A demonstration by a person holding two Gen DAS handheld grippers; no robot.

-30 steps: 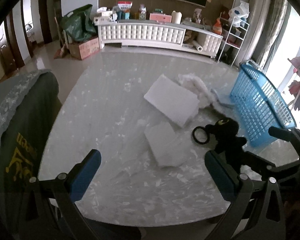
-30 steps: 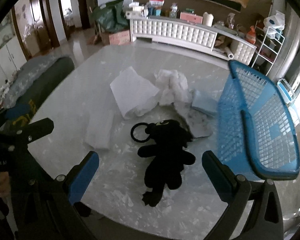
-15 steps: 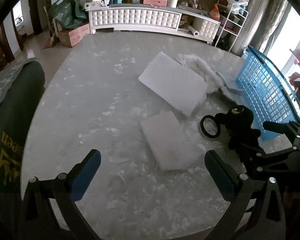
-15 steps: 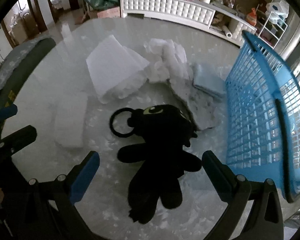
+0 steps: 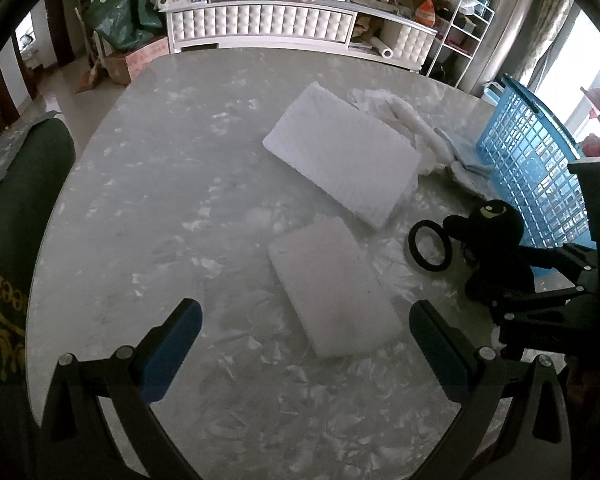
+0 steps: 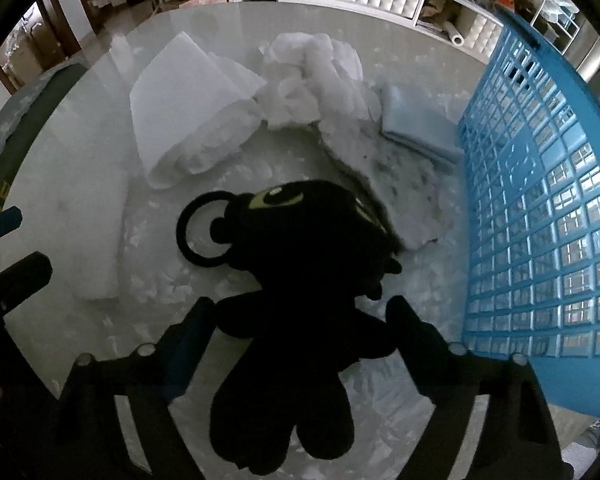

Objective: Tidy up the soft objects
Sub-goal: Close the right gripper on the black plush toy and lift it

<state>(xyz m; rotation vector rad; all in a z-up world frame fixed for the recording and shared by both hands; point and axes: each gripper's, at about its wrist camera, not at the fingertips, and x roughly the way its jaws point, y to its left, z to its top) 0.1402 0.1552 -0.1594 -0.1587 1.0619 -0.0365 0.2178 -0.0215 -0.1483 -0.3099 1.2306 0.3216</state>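
Right tongs [image 6: 300, 332] are seen straddling the black plush toy [image 6: 300, 264], one finger at each side of its torso; whether the pads press it cannot be told. The toy lies flat on the marble surface [image 5: 172, 184], its black ring [image 6: 198, 232] at 9 o'clock of the head. The blue basket [image 6: 540, 200] stands just beside the toy at 3 o'clock. Left tongs [image 5: 306, 346] are held spread wide, nothing between them, above the surface. A small white foam pad [image 5: 334, 290] lies ahead of them, a larger white foam block [image 5: 342, 152] at its 12 o'clock.
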